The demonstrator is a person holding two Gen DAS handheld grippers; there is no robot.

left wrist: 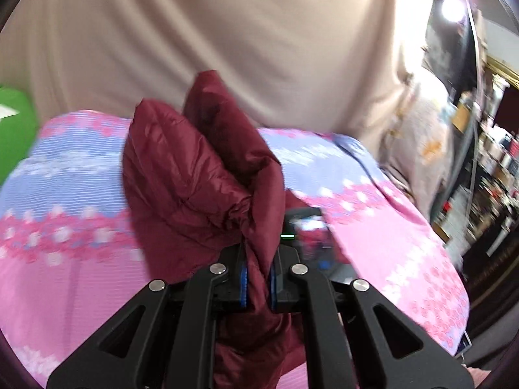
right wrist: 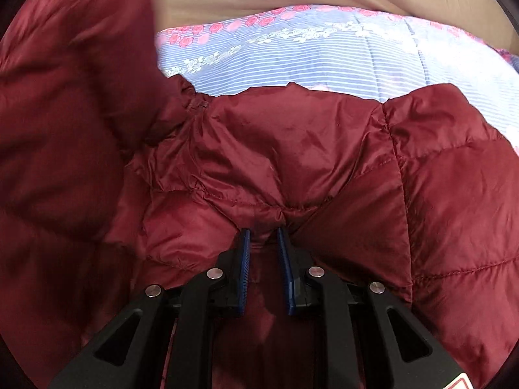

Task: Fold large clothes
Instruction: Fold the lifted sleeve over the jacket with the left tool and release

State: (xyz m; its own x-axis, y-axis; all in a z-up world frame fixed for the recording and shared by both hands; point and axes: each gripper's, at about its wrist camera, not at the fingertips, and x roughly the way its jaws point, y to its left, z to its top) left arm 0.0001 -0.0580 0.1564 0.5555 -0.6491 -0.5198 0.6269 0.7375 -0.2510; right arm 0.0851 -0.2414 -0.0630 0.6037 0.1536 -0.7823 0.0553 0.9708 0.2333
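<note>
Left fingers (left wrist: 258, 278) clamp the maroon jacket (left wrist: 194, 175); right fingers (right wrist: 264, 246) seemingly pinch its fabric too

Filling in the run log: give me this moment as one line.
task: fold jacket | left gripper: shut on jacket sleeve, lifted | right gripper: shut on jacket | surface: floral bedspread

A bed carries everything here, covered by a bedspread (left wrist: 81, 175) with broad bands of pink and pale blue, fine stripes and rows of small pink and white flowers. Its right edge (left wrist: 454, 291) curves down and away in the left wrist view. A quilted dark red jacket (right wrist: 292, 155) lies directly on the bedspread (right wrist: 292, 61), its puffy panels rumpled, with the blue band showing just beyond its upper edge.
</note>
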